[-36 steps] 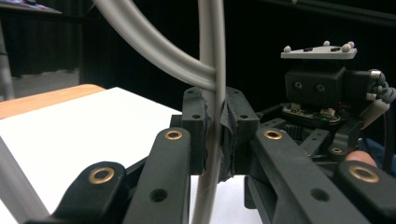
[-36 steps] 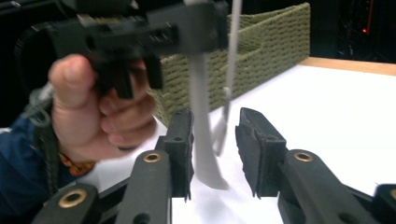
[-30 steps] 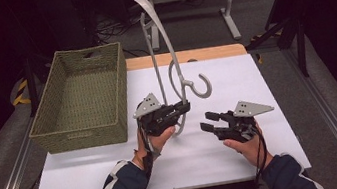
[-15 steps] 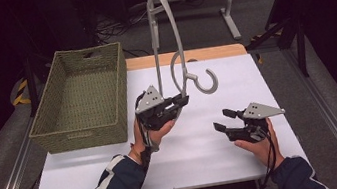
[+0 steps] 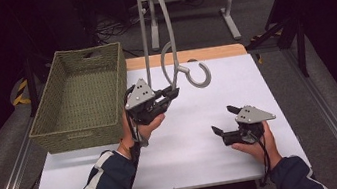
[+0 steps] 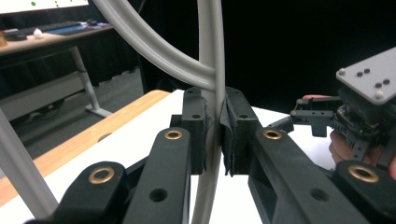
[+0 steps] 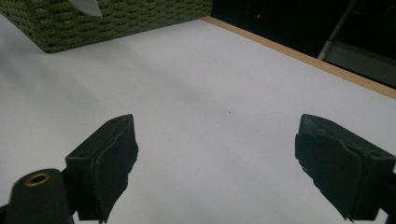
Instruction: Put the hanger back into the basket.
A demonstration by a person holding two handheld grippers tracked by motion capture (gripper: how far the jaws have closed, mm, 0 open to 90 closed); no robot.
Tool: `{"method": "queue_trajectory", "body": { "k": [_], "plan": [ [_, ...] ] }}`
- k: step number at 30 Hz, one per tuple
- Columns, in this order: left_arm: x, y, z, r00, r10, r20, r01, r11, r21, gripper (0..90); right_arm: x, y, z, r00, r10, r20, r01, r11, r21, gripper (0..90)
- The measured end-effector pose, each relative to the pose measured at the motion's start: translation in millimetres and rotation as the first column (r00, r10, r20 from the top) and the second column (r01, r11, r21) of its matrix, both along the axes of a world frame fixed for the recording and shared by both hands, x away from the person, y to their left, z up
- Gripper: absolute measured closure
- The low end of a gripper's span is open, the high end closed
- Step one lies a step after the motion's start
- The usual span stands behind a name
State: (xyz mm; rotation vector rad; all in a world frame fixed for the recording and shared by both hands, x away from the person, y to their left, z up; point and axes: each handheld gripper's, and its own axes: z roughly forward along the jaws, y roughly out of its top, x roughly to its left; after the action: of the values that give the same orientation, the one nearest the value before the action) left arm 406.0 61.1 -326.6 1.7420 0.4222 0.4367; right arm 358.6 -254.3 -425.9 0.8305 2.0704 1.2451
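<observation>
A grey plastic clothes hanger [image 5: 167, 34] stands nearly upright above the white table [image 5: 189, 147], its hook [image 5: 199, 77] curling down to the right. My left gripper [image 5: 174, 92] is shut on one thin bar of the hanger [image 6: 212, 56], both pads pressed against it, close to where the bars join. My right gripper [image 5: 223, 120] rests low over the table's front right, open, with nothing between its jaws [image 7: 217, 154]. It is well apart from the hanger.
A green woven basket [image 5: 81, 135] sits at the table's left, just left of my left hand, with nothing lying in it. The table's wooden back edge [image 5: 211, 52] runs behind the hanger. The other hand's gripper [image 6: 364, 112] appears at the right of the left gripper view.
My left gripper has lifted the hanger and swung it more upright. My right gripper has drawn away to the right and toward the front edge, staying open.
</observation>
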Motion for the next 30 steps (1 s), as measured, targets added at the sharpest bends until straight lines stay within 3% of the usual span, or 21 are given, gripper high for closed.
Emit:
{"method": "queue_trajectory", "body": {
  "k": [5,9,17,30],
  "plan": [
    [0.0,4.1,6.0,0.9999,0.008,0.01,-0.008,0.9999,0.011,81.4,0.6,3.9,-3.8,1.0,0.003,-0.005,-0.003,1.0,-0.021,12.6],
    [-0.3,9.2,13.6,0.9977,0.034,0.059,-0.036,0.9991,0.023,81.4,-0.6,5.4,-3.9,0.9999,0.01,0.006,-0.009,1.0,-0.026,12.6],
    [0.7,22.8,26.7,0.9923,0.069,0.103,-0.074,0.9959,0.051,81.4,-0.4,5.8,-5.0,1.0,0.009,-0.001,-0.009,1.0,-0.028,12.6],
    [8.2,55.5,30.6,0.9853,0.148,0.085,-0.154,0.9856,0.07,81.4,0.3,8.1,-7.1,0.9998,0.016,-0.014,-0.016,0.999,-0.033,12.6]
  ]
}}
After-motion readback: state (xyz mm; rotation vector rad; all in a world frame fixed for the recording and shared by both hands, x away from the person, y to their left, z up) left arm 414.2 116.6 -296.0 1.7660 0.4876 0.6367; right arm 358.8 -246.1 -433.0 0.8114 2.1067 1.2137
